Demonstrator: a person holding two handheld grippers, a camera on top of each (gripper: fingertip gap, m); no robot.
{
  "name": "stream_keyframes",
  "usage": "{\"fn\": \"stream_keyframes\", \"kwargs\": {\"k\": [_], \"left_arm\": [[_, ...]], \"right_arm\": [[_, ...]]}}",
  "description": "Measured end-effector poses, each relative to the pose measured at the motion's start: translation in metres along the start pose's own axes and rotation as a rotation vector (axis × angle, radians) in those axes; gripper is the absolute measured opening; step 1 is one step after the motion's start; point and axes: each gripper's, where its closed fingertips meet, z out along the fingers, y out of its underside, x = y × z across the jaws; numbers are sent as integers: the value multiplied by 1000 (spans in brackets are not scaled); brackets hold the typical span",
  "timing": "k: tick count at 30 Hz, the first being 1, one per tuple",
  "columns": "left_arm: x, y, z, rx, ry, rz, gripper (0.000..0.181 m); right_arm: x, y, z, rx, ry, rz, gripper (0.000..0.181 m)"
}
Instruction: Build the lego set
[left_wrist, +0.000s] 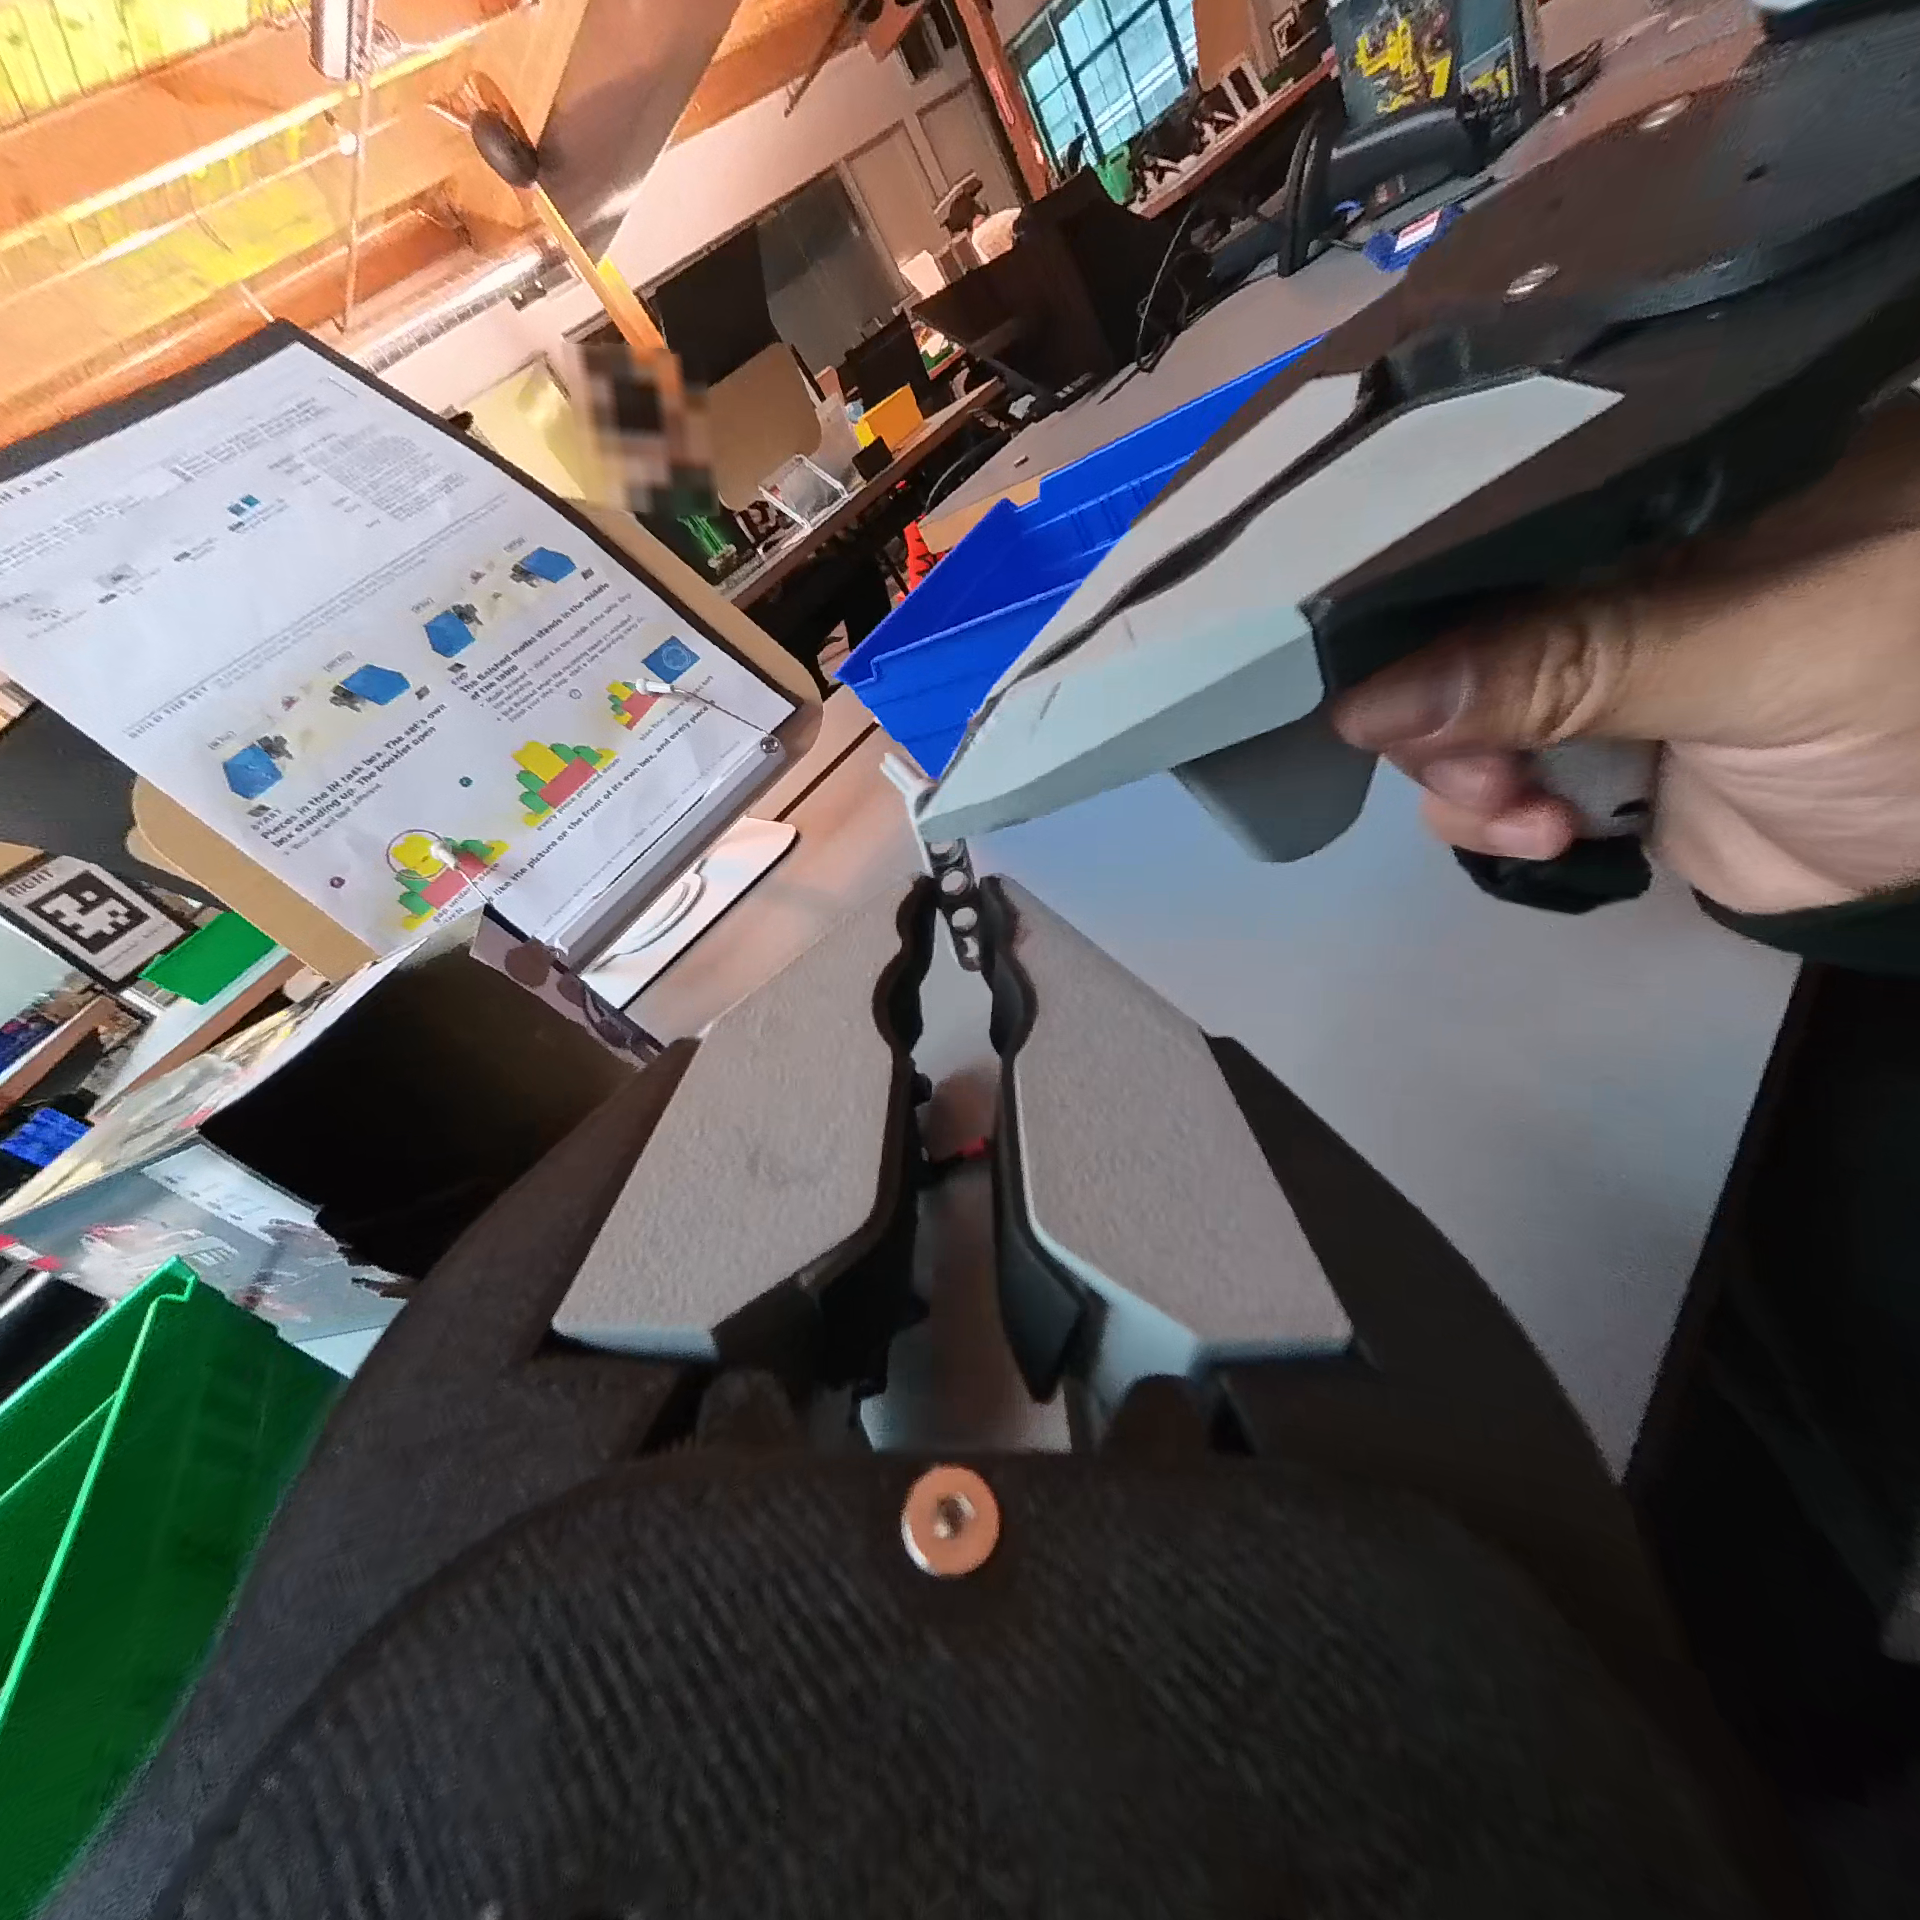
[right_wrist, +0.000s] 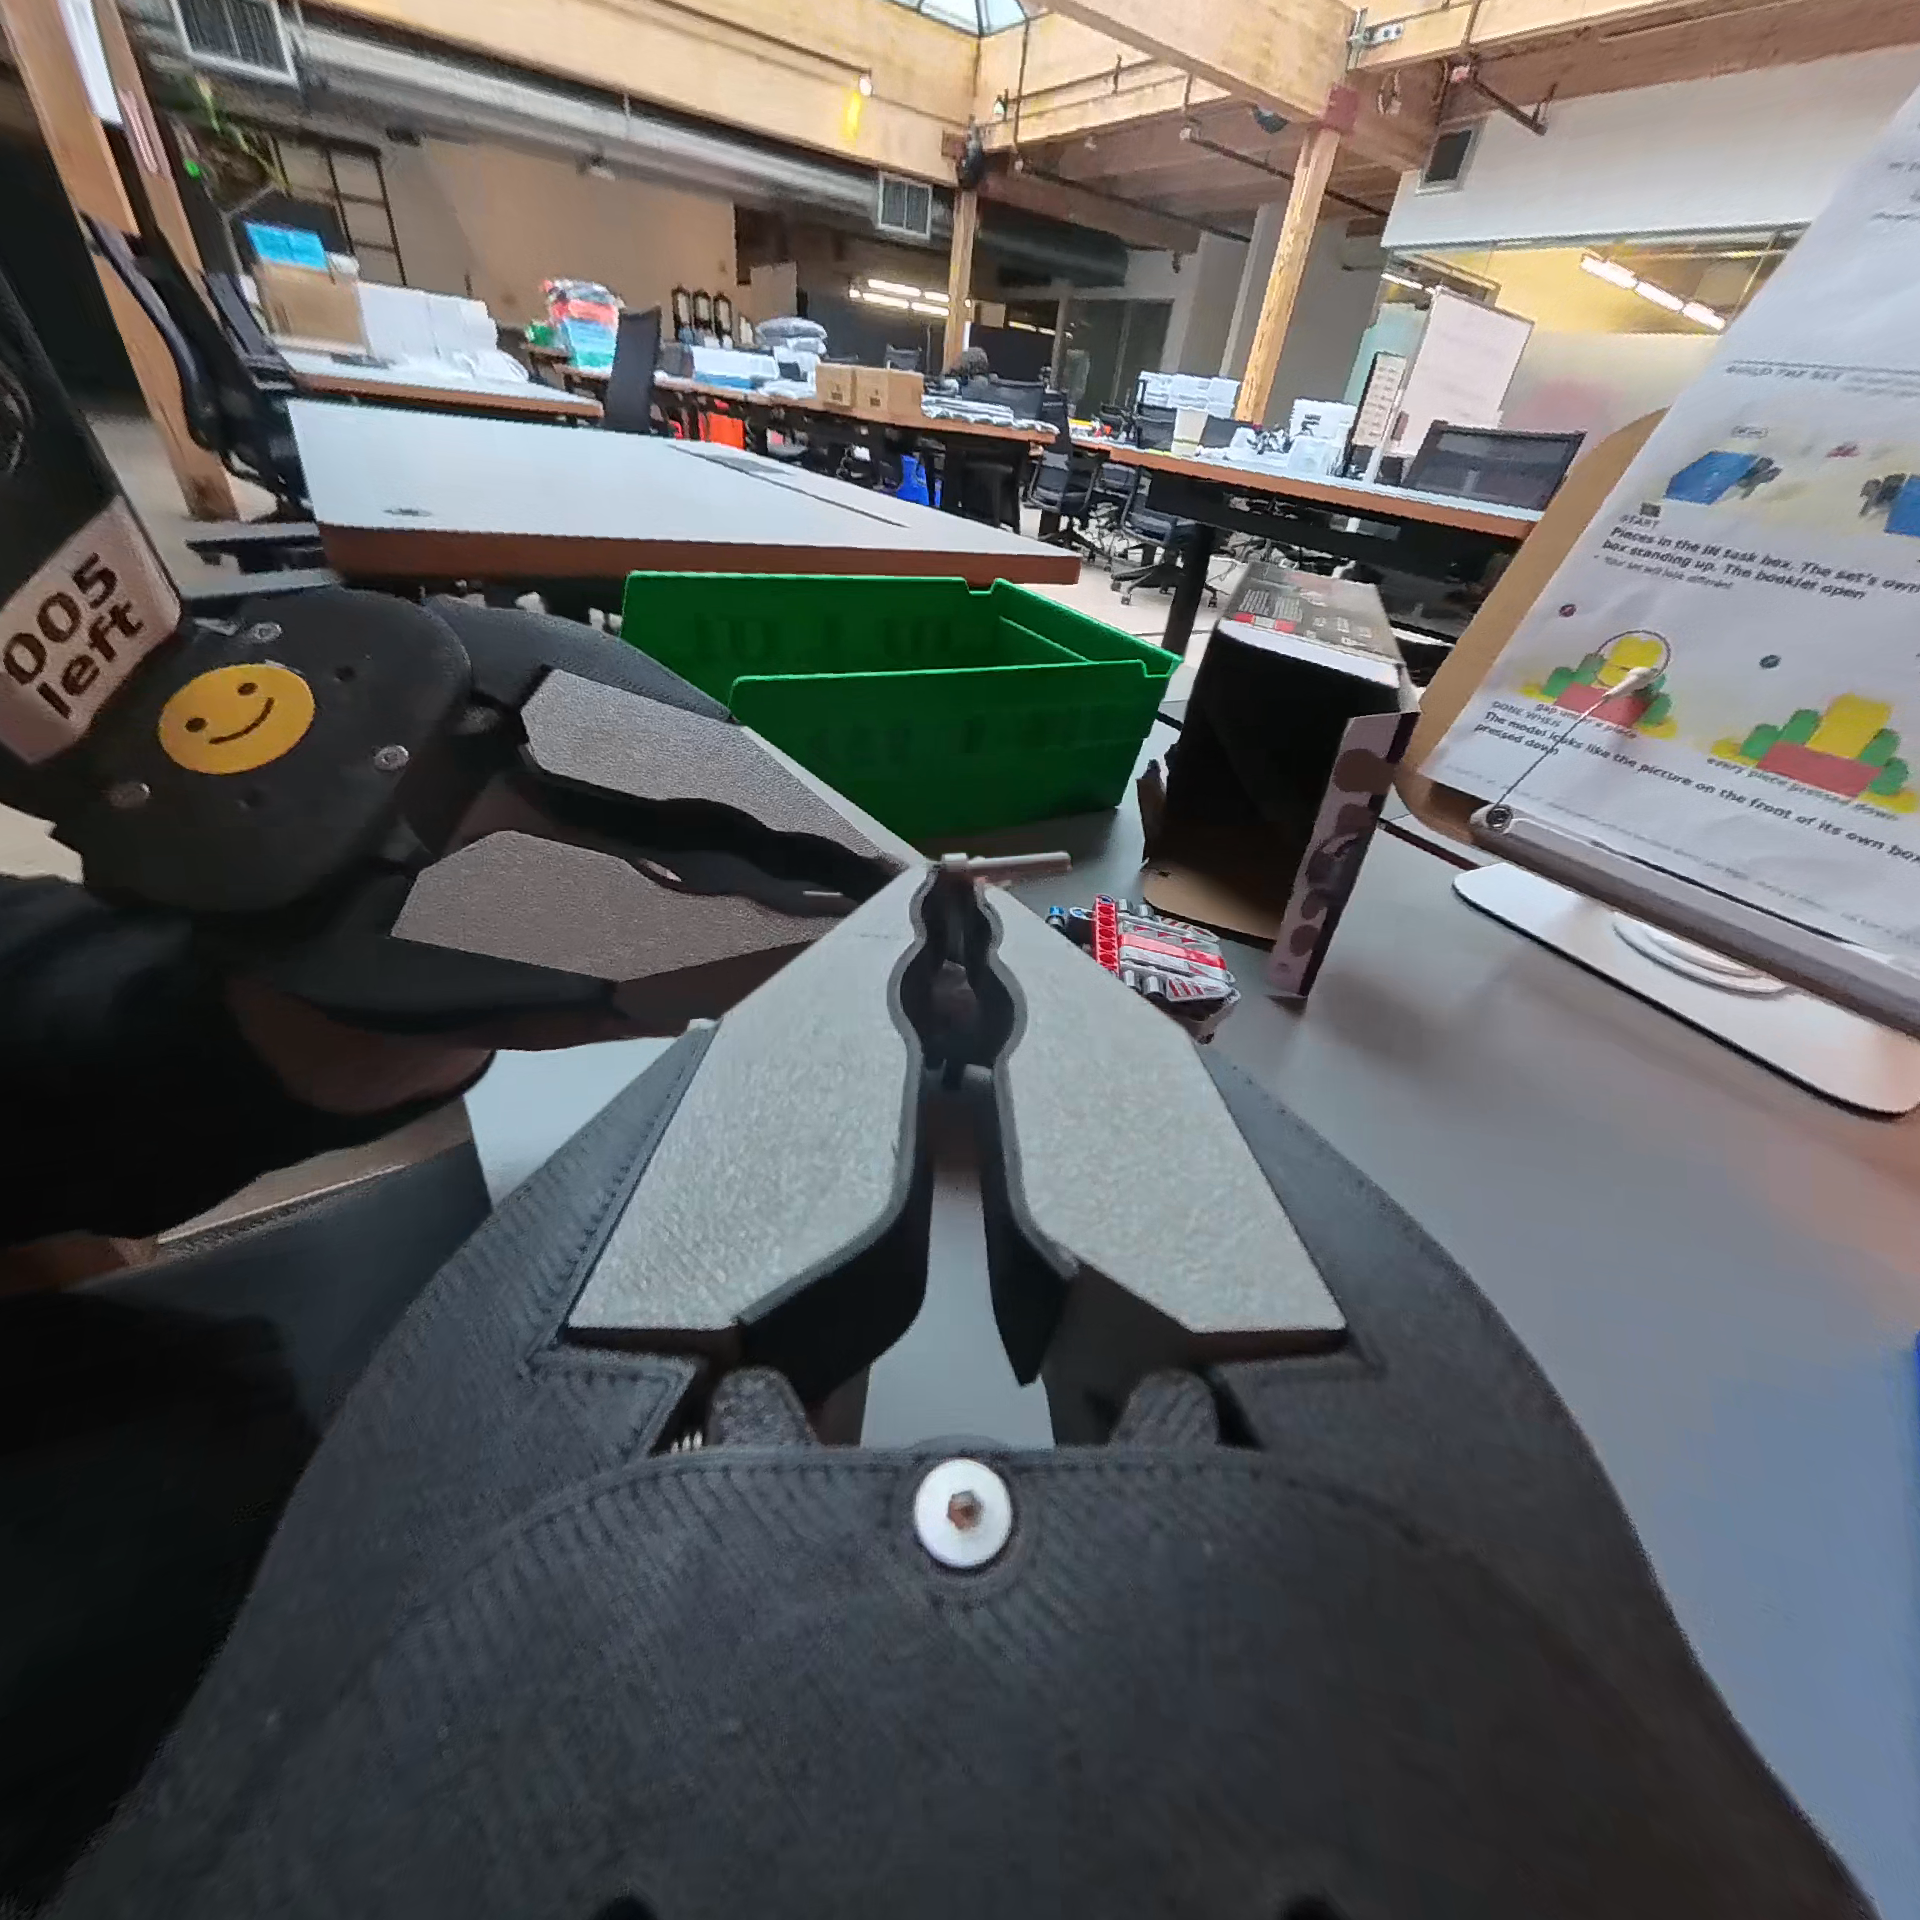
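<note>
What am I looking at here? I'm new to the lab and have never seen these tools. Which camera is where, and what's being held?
No robot: a person holds a two-finger gripper in each hand, with a wide-angle camera on each looking along its fingers. In the left wrist view, the left gripper is shut on a dark beam with holes, while the right gripper comes in from the right, held by a hand. In the right wrist view, the right gripper pinches a small grey pin piece. On the table lie a part-built red and grey model, an open cardboard box, a green bin, a blue bin and a standing instruction sheet.
</note>
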Motion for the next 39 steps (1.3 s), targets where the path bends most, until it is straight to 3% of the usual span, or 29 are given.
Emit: {"fn": "stream_keyframes", "kwargs": {"k": [2,6,8,9,10,12,14,17,25,30,34,39], "left_arm": [[-2,4,1,-15,34,-34,6],[7,6,1,-6,310,-241,6],[11,17,1,-87,403,-296,6],[13,21,0,-120,441,-325,6],[15,21,-1,-120,466,-357,6],[22,20,-4,-137,539,-424,6],[29,19,-6,-154,595,-457,6],[35,23,-8,-199,620,-458,6],[37,23,-4,-182,618,-531,7],[38,18,-1,-144,618,-570,10],[29,11,1,-66,508,-483,6],[17,-5,-1,19,326,-326,5]], "right_arm": [[-1,3,3,-26,-39,-19,0],[1,12,-5,-178,-239,-11,0],[21,7,-15,-202,-187,-19,33],[23,6,-20,-213,-186,-52,39],[25,6,-23,-225,-172,-103,34],[20,12,-23,-272,-160,-245,42],[12,30,-21,-371,-166,-409,26],[5,40,-12,-395,-116,-598,19],[9,45,-3,-372,43,-901,1],[7,41,-1,-318,84,-921,0],[10,31,-3,-273,165,-990,0],[13,19,-5,-169,205,-786,1]]}}
